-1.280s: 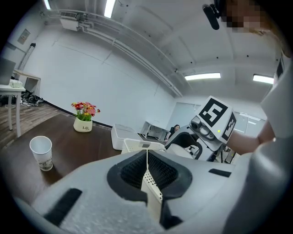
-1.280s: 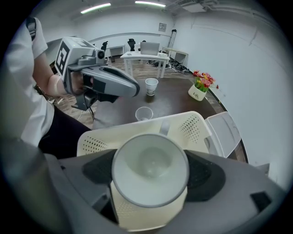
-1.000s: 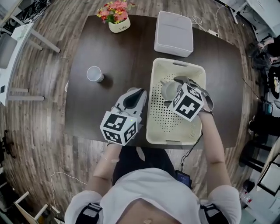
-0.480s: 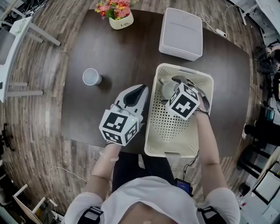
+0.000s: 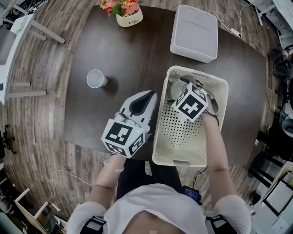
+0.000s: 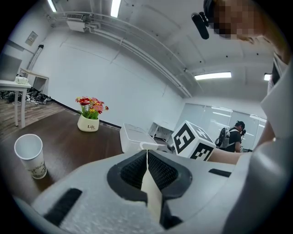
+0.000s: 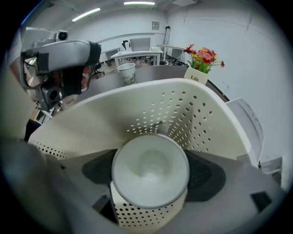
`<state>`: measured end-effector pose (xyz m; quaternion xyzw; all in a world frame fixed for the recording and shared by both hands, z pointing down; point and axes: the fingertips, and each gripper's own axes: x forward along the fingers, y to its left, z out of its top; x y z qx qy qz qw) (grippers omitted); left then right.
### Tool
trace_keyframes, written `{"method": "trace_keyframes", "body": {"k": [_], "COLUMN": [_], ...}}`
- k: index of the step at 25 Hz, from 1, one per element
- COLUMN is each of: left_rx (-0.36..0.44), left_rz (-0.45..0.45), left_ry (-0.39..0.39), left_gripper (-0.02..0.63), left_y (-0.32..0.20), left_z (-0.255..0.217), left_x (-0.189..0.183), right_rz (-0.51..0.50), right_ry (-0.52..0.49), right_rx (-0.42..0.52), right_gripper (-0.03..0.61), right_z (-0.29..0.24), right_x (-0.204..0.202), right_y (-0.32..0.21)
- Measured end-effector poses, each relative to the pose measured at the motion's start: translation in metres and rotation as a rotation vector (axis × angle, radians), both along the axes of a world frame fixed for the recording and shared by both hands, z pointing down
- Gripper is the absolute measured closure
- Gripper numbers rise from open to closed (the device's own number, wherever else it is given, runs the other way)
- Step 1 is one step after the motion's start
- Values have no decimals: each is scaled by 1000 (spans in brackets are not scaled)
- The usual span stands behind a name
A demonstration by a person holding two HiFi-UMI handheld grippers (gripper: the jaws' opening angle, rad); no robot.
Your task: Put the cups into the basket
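At the far left corner of the cream perforated basket, the right gripper is lowered inside the walls with a white cup clamped between its pads; the jaws stand about a cup's width apart, closed on the cup's sides, and the cup's mouth faces the gripper's camera. Whether the cup base has met the basket floor cannot be determined from either view. The left gripper hangs over the dark table just beside the basket's left wall, with its jaws pressed fully together and nothing between them. A second cup, a paper cup, stands upright near the table's left edge, well apart from the basket and not yet collected. A flower pot sits at the far edge and a white lidded box near the far right corner; neither is involved. Assessment: the step in hand is setting down the first cup. Recommended practice is to bring the cup level and lower it until the base bears on the perforated floor before parting the jaws. The jaws should open only enough to clear the cup. The withdrawal should run straight up, since the near corner walls leave little side room and a sideways exit risks tipping the cup.
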<state>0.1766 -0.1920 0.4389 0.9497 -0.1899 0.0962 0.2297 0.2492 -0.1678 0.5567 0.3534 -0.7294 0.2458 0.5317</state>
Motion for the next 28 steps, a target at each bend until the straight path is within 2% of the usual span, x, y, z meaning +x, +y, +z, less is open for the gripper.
{"method": "trace_keyframes", "body": {"k": [3,8,18,28], "left_rx": [-2,-11,-23,-9], "left_rz": [0,1,1,-5], "left_ry": [-9,-11,-14,-8], "left_gripper": [597,595,597,597], "left_y": [0,2,8,11], "left_z": [2,4,5,-5], "left_x": [-1,-3,-8,-17], "right_rz": [27,1,-21,-8], "right_ry": [-4,78,89,81], "right_rx": [11,41,52,148], "right_gripper": [137,136,135,135], "right_z": [3,12,10,-33], "right_x": [3,9,9,3], "right_y": [-1,-2,0,4]}}
